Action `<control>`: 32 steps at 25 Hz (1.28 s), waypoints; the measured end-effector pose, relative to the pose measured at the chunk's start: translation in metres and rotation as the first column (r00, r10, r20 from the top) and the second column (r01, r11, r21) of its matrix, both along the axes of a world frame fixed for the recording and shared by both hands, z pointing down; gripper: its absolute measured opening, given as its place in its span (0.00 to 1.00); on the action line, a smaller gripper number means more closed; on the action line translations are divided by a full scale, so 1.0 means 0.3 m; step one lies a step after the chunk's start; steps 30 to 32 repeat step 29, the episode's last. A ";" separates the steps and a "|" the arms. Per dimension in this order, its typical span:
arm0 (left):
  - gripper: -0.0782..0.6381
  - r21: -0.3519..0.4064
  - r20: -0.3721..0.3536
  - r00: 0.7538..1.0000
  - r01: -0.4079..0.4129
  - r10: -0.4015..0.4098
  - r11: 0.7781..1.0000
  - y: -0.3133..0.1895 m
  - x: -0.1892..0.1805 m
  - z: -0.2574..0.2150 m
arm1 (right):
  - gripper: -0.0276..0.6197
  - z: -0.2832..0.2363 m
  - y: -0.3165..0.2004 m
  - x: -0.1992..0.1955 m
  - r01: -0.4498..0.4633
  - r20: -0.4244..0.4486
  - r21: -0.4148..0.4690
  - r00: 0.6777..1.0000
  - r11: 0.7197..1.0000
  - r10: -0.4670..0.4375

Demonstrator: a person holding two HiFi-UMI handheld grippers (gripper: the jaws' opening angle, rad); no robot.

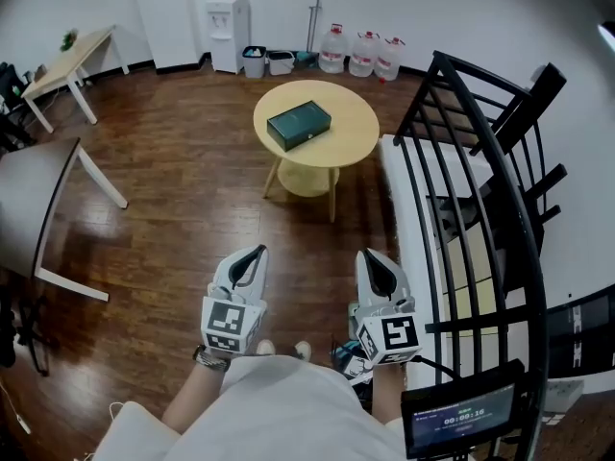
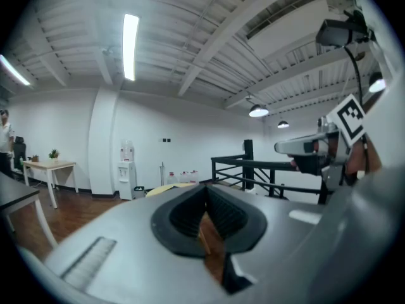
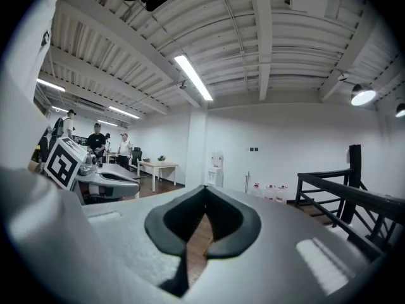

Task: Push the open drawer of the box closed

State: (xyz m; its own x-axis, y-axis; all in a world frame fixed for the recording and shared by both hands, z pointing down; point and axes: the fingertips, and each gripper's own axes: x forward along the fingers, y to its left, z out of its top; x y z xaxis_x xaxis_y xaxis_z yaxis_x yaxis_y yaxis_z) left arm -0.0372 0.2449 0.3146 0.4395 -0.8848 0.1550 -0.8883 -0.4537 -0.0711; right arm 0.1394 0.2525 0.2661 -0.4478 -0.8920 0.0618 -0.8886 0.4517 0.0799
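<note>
Both grippers are held low and close to the person's body, side by side, pointing roughly level towards the room. Left gripper (image 1: 252, 257): jaws fully together, tips meeting, nothing between them; its own view (image 2: 205, 192) confirms only floor shows behind the pads. Right gripper (image 1: 378, 265): same, jaws closed tip to tip and empty, confirmed in its own view (image 3: 204, 204). Each gripper shows in the other's view with its marker cube, the two apart and not touching. The dark green flat rectangular box (image 1: 299, 125) lies on the round light-wood table (image 1: 354, 133), left of the tabletop's centre, well ahead of both grippers with bare dark wood-plank floor (image 1: 183, 161) between. Neither gripper is near it. Drawer state can't be read at this range: the box looks like a closed slab from above, and neither gripper view shows it clearly. A black metal railing (image 1: 480, 142) runs along the right side. At the back wall stand clear water bottles (image 1: 365, 56) and a white water dispenser (image 1: 229, 32). A light-wood desk (image 1: 72, 65) sits at far left, with a grey table (image 1: 38, 190) nearer on the left. A small screen (image 1: 461, 419) is at bottom right. People stand in the background of the right gripper view (image 3: 96, 138).
</note>
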 end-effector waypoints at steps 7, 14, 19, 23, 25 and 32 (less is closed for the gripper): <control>0.12 -0.001 -0.010 0.999 -0.035 0.035 0.999 0.009 -0.029 -0.004 | 0.05 0.005 0.016 -0.073 0.010 -0.043 -0.014 0.999 1.000 -0.010; 0.12 -0.012 -0.017 0.994 -0.105 0.104 0.994 0.043 0.044 0.021 | 0.05 0.002 0.029 -0.096 0.027 -0.054 -0.013 0.998 1.000 -0.028; 0.12 -0.015 -0.023 0.994 -0.111 0.111 0.994 0.029 0.061 0.025 | 0.05 0.013 0.020 -0.085 0.025 -0.060 -0.015 0.998 1.000 -0.026; 0.12 -0.022 -0.020 0.993 -0.116 0.115 0.993 0.026 0.068 0.020 | 0.05 0.017 0.015 -0.091 0.028 -0.048 -0.019 0.998 0.999 -0.029; 0.12 -0.020 -0.017 0.993 -0.114 0.114 0.993 0.018 0.071 0.013 | 0.05 0.011 0.009 -0.094 0.034 -0.046 -0.014 0.998 0.999 -0.034; 0.12 -0.014 -0.009 0.994 -0.110 0.110 0.994 0.000 0.074 0.010 | 0.05 0.019 -0.005 -0.097 0.041 -0.048 -0.013 0.998 0.999 -0.042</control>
